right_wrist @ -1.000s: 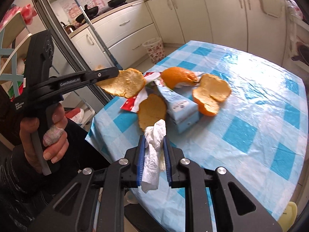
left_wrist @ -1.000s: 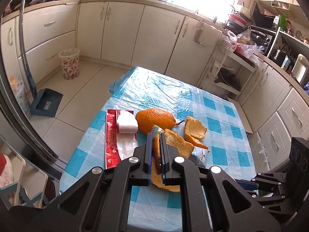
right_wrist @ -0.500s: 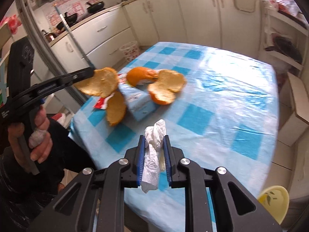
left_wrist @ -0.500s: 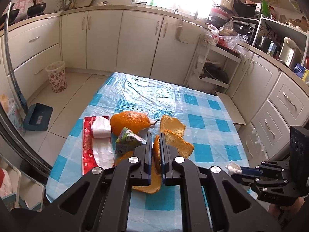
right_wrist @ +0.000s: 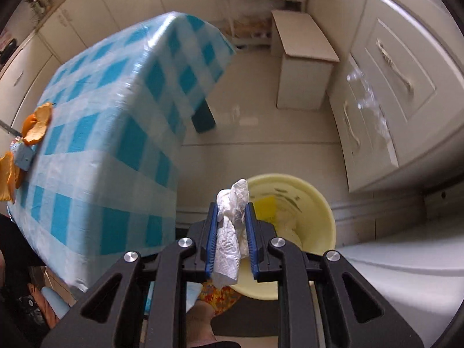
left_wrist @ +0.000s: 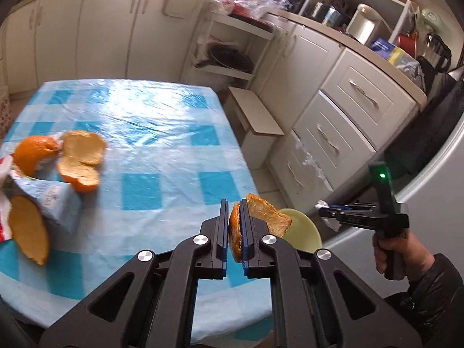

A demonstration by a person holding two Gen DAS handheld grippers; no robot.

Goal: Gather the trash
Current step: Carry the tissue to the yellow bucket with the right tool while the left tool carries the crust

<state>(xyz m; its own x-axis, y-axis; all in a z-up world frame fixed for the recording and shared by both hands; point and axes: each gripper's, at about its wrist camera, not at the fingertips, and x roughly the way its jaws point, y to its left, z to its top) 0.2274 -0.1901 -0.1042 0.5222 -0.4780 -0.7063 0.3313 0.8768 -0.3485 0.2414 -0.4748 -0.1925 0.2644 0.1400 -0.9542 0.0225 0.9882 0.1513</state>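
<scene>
Both hands have swung away from the litter on the bench toward the floor beside it. The crumpled white paper tissue [right_wrist: 232, 226], soft and nearly weightless, now hangs over the pale yellow plastic bin [right_wrist: 324, 203], clamped in the right tongs [right_wrist: 232, 232]. The curved piece of orange peel [left_wrist: 261, 217], light, leathery and best pinched across its edge, is nipped in the left tongs [left_wrist: 234, 229] near the bin's rim. More peel [left_wrist: 78, 162] and a blue carton [left_wrist: 52, 200] wait on the blue-checked bench [left_wrist: 162, 133].
</scene>
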